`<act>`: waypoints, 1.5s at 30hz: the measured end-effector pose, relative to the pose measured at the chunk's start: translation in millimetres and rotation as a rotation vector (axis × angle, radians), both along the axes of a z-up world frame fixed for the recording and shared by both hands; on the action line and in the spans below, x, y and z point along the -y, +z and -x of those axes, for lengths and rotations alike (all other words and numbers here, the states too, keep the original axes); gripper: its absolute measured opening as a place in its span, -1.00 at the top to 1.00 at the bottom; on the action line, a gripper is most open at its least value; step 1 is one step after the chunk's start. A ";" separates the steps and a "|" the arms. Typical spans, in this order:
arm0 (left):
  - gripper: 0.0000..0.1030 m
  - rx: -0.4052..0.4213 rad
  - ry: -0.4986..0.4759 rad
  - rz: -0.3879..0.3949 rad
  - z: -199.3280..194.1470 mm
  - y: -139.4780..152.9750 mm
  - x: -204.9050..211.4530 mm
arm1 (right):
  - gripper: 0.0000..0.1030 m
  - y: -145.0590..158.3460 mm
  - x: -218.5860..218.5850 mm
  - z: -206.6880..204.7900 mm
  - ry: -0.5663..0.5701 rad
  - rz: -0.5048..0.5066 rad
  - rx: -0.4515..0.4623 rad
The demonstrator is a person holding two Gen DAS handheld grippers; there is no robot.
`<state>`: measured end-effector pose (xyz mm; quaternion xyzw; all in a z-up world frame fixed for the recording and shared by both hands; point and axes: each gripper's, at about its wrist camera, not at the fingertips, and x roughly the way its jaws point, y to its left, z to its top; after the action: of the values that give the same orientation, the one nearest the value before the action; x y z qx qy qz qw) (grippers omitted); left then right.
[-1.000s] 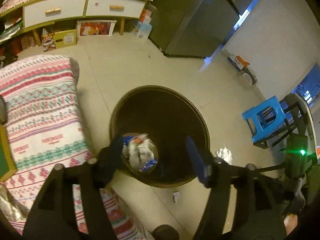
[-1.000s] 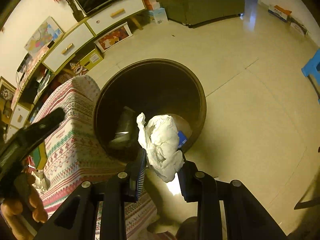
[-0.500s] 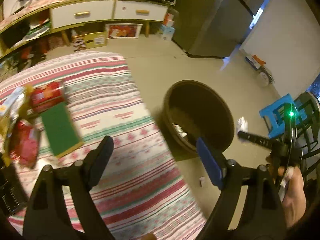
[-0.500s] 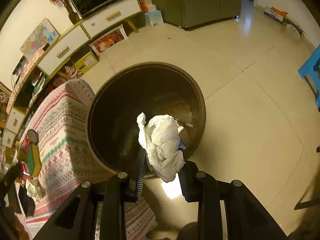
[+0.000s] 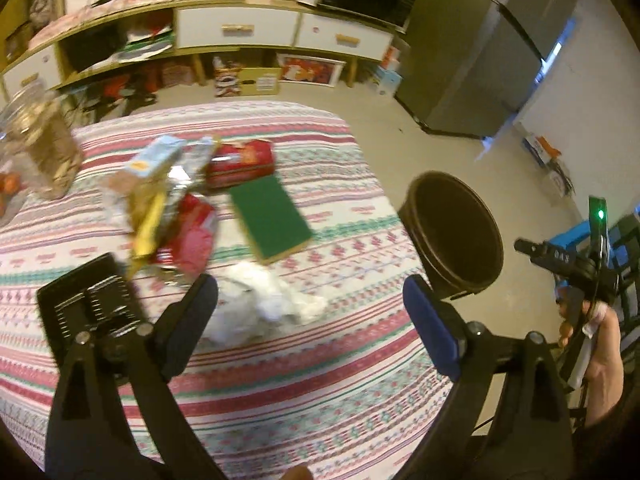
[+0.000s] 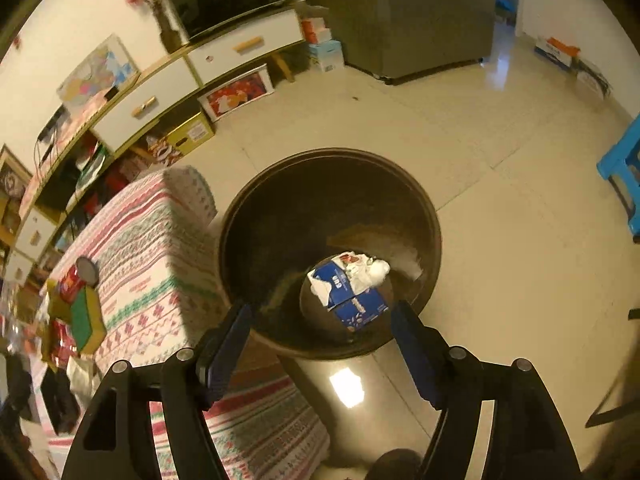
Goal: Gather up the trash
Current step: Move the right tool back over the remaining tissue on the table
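Note:
My right gripper [image 6: 320, 326] hangs over the dark round trash bin [image 6: 424, 208], its jaws opening with nothing between them. At the bin's bottom lie crumpled white paper [image 6: 370, 270] and a blue carton [image 6: 348, 296]. My left gripper [image 5: 310, 310] hovers above the striped tablecloth [image 5: 280, 380], jaws opening wide and empty. A crumpled white tissue [image 5: 260, 300] lies on the cloth just beyond its left finger. Further back sit a green pad [image 5: 270, 220], a red can [image 5: 240, 164] and a heap of snack wrappers [image 5: 168, 200]. The bin [image 5: 454, 240] stands to the table's right.
A glass jar [image 5: 38, 136] stands at the table's far left and a black object [image 5: 88, 296] at its near left. A hand holding the right gripper [image 5: 576, 264] shows at the right edge. A blue stool [image 6: 624, 172], fridge [image 6: 408, 12] and drawer cabinet [image 5: 240, 32] ring the floor.
The right gripper opened and the white paper wad dropped into the bin. The left gripper swung from over the bin to above the table and widened.

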<state>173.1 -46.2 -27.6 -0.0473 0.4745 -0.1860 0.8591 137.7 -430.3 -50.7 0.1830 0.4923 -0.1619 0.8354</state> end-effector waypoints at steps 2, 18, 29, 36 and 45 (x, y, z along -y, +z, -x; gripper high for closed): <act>-0.83 0.011 0.039 0.007 -0.4 2.6 -18.8 | -0.44 4.7 -14.7 -1.0 0.027 0.005 -0.001; -0.84 -0.152 0.239 -0.076 -5.1 -36.4 -129.4 | -0.54 25.7 -148.3 -25.3 0.256 0.026 0.015; -0.84 -0.232 0.298 -0.109 -7.3 -55.5 -168.1 | -0.54 -2.9 -268.9 -55.2 0.483 0.011 -0.052; -0.84 -0.268 0.333 -0.114 -6.7 -64.1 -186.7 | -0.54 -35.3 -319.7 -66.7 0.590 0.034 -0.119; -0.84 -0.289 0.349 -0.105 -7.1 -71.0 -197.8 | -0.54 -64.6 -334.7 -86.1 0.572 0.021 -0.175</act>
<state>180.2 151.7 -98.6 -0.1100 0.5862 -0.0012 0.8027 223.9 -95.6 -115.2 0.0136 0.5924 0.0598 0.8033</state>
